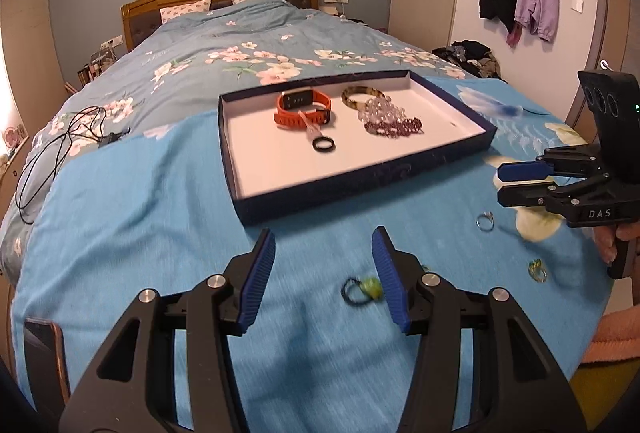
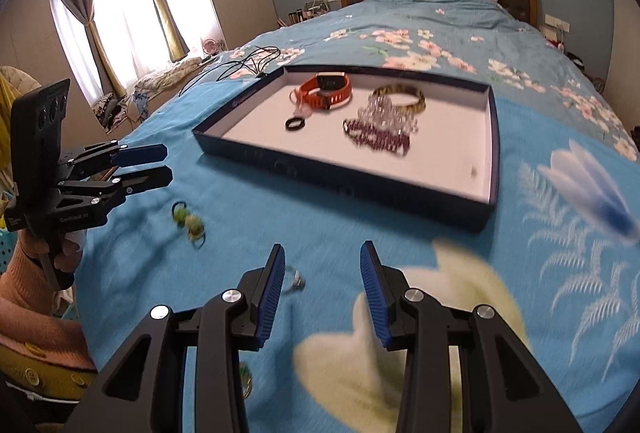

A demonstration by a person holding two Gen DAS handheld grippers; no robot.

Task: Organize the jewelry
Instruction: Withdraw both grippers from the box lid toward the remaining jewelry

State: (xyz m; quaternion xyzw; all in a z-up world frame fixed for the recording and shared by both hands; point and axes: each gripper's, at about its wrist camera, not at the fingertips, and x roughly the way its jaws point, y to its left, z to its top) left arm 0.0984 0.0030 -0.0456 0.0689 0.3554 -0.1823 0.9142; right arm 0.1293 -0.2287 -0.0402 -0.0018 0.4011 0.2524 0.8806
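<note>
Left gripper (image 1: 324, 273) jaws apart, nothing between them, over the blue cloth (image 1: 140, 233); green-beaded hair tie (image 1: 362, 289) lies just beside its right finger. Right gripper (image 2: 322, 289) jaws also apart and empty, silver ring (image 2: 296, 279) on the cloth beside its left finger. Beyond both, the tray (image 1: 360, 199) holds an orange watch band (image 1: 302, 107), black ring (image 1: 323, 145), bangle (image 1: 360, 95) and beaded bracelets (image 1: 390, 121).
</note>
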